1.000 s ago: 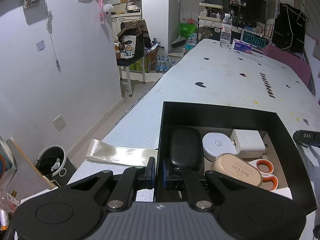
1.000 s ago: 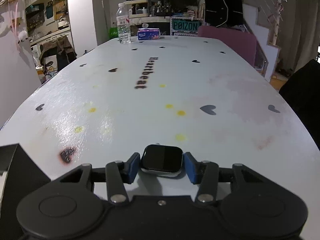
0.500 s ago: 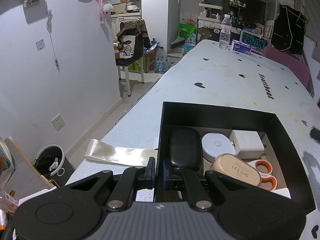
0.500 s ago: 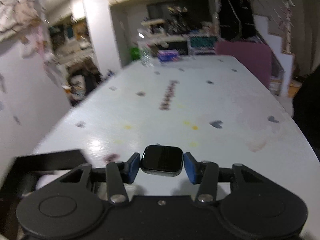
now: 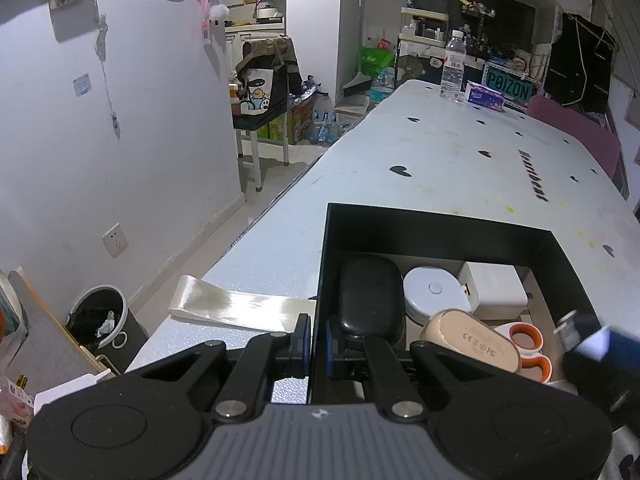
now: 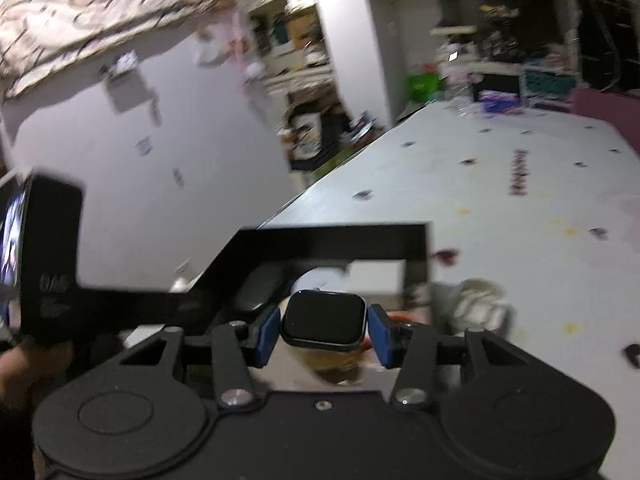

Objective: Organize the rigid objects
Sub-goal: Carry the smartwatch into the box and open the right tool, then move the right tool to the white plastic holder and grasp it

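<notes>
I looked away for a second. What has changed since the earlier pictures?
The right gripper, gripping the smartwatch, swung left from the open table to above the black box. The left gripper stayed clamped on the box's left wall, and the box's contents did not move.

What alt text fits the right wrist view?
The right gripper holds a black smartwatch between its blue pads, above the open black box on the white table. The picture is motion-blurred.
</notes>
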`<state>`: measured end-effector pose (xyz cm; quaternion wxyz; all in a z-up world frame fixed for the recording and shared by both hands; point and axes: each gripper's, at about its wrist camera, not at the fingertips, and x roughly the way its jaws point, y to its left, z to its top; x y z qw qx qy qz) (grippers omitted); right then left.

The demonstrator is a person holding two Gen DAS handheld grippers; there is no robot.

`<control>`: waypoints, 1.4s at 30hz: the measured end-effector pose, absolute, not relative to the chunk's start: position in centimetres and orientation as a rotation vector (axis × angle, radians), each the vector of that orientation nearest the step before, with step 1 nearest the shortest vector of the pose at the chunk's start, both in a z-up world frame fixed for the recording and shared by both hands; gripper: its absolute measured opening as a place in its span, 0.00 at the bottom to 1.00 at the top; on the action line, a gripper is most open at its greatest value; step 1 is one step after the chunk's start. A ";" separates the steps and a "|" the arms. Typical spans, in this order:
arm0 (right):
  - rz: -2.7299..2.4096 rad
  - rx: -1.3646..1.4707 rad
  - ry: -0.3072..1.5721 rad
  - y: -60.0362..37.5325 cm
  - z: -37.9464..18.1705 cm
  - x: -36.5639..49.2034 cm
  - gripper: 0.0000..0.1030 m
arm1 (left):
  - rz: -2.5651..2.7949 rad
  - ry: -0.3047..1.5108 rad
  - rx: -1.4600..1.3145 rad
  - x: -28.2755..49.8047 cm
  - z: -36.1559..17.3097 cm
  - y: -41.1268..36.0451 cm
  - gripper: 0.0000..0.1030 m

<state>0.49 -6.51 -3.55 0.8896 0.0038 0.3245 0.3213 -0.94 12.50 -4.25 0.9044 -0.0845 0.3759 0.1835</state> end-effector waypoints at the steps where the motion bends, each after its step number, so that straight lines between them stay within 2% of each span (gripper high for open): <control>1: 0.679 -0.002 0.686 -6.0 -3.8 0.2 0.47 | 0.378 0.777 -0.178 -1.0 -4.3 12.6 0.07; 18: 0.789 -0.002 0.765 -1.8 -5.9 0.3 0.48 | 0.365 0.780 -0.203 -0.9 -4.3 12.9 0.07; 20: 0.794 0.014 0.778 -1.9 -6.0 0.4 0.49 | 0.365 0.780 -0.203 -0.9 -4.3 12.9 0.07; 21: 0.791 0.022 0.784 -2.0 -6.1 0.4 0.55 | 0.365 0.781 -0.203 -0.9 -4.3 12.9 0.07; 23: 0.785 0.025 0.784 -2.2 -5.9 0.4 0.59 | 0.365 0.780 -0.203 -0.9 -4.3 12.9 0.07; 42: 0.746 0.008 0.783 -3.6 -5.1 -0.1 0.56 | 0.365 0.780 -0.201 -1.0 -4.3 13.0 0.07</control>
